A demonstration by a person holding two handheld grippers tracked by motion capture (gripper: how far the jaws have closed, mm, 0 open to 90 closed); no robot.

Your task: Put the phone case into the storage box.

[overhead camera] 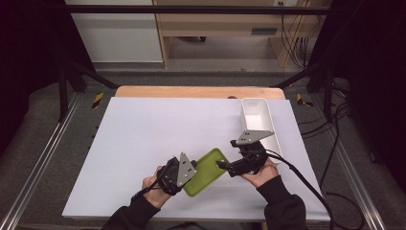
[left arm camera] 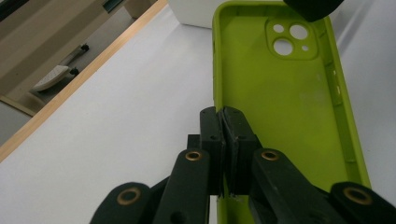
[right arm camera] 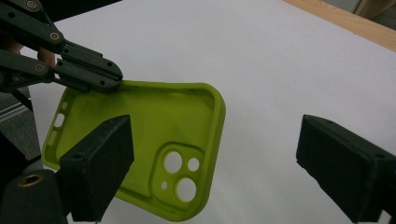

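Two grippers on one green phone case (overhead camera: 206, 171), and it looks like a handover or re-grip. High view: the case sits low on the counter (overhead camera: 143, 139), about 6 o'clock, with the left gripper (overhead camera: 190, 168) at its 9 o'clock edge and the right gripper (overhead camera: 221, 165) at its 3 o'clock end. Left gripper view: jaws clamped tight on the case's side wall. Right gripper view: jaws wide apart, straddling the camera-hole corner, nothing pinched. Next move, I'd guess: close on that corner squarely.

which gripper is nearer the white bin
Right. The right gripper sits just in front of the white bin, beside its near end; the left gripper is farther off, clamped on the green phone case.
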